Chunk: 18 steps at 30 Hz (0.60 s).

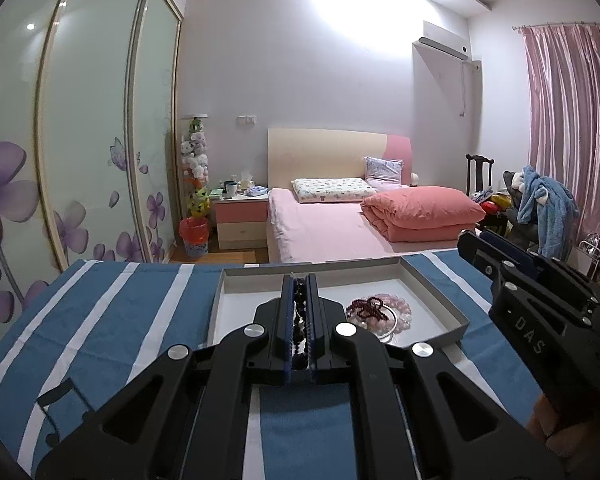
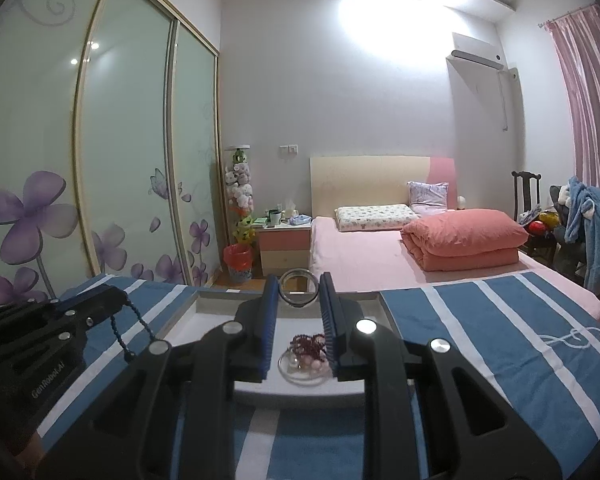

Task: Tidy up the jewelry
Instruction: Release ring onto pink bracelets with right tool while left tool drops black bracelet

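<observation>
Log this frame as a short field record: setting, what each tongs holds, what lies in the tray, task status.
setting: bedroom, striped blue cloth under a shallow grey tray
left tongs: shut on a dark bead string, which hangs in a loop below them
right tongs: shut on a metal bangle, held upright above the tray
in tray: dark red bead bracelet on top of a pink bead bracelet, with a clear bangle beside them
status: two pieces held in the air, not yet set down

Beyond the fingers stands a pink bed (image 1: pixel 340 224); left, a flowered sliding wardrobe (image 1: pixel 80 140); right, pink curtains (image 1: pixel 568 120).
</observation>
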Each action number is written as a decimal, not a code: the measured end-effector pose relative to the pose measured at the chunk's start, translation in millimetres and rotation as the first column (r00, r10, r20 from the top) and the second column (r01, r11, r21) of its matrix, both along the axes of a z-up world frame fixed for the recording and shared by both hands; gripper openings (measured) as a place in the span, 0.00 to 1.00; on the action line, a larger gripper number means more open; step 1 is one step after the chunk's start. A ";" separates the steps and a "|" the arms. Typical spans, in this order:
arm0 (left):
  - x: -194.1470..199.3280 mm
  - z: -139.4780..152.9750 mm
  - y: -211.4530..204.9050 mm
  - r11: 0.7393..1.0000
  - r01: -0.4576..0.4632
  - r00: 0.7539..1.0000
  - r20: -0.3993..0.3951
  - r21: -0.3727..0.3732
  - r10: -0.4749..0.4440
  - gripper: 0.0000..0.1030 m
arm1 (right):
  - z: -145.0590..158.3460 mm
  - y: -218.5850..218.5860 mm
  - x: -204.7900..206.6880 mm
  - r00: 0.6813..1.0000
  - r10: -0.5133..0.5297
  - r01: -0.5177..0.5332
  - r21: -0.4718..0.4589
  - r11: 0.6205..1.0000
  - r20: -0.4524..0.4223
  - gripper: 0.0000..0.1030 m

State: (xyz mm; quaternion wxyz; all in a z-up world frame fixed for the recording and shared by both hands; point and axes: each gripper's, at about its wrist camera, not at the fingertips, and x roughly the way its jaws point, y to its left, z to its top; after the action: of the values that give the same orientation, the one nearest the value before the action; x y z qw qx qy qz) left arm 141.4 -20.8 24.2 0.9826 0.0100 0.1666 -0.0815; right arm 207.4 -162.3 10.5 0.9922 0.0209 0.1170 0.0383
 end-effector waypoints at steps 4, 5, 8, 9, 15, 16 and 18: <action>20.9 -4.7 -1.1 1.000 0.004 1.000 -0.016 -0.007 -0.004 0.06 | -4.7 -2.4 23.9 1.000 0.000 0.001 0.018 1.000 -0.030 0.21; 26.5 -5.7 -1.6 1.000 0.005 1.000 -0.021 -0.011 -0.005 0.06 | -6.5 -3.3 31.0 0.999 0.001 0.000 0.025 1.000 -0.041 0.21; 41.9 -9.6 -3.3 1.000 0.012 0.999 -0.037 -0.025 -0.013 0.06 | -12.4 -4.5 52.0 0.997 0.008 -0.004 0.048 0.999 -0.077 0.21; 44.9 -11.1 -2.4 0.999 0.014 0.999 -0.042 -0.029 -0.015 0.06 | -14.3 -4.7 58.5 0.996 0.010 -0.005 0.055 0.998 -0.090 0.21; 70.8 -24.7 -5.4 0.999 0.024 0.996 -0.083 -0.041 -0.027 0.06 | -34.4 -6.0 99.6 0.982 0.022 -0.008 0.078 0.997 -0.186 0.21; 74.7 -26.6 -5.5 0.999 0.026 0.995 -0.093 -0.045 -0.030 0.06 | -37.1 -3.1 104.2 0.980 0.026 -0.010 0.082 0.997 -0.198 0.21; 81.4 -30.9 -4.9 0.998 0.029 0.993 -0.113 -0.055 -0.035 0.06 | -44.2 -1.7 115.3 0.973 0.033 -0.011 0.096 0.995 -0.230 0.21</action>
State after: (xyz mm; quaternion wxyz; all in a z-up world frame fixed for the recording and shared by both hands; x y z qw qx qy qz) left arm 222.8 -25.8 -6.7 0.9700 -0.0180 0.2200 -0.1023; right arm 322.7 -164.0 -33.7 0.9692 0.0704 0.2300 0.0520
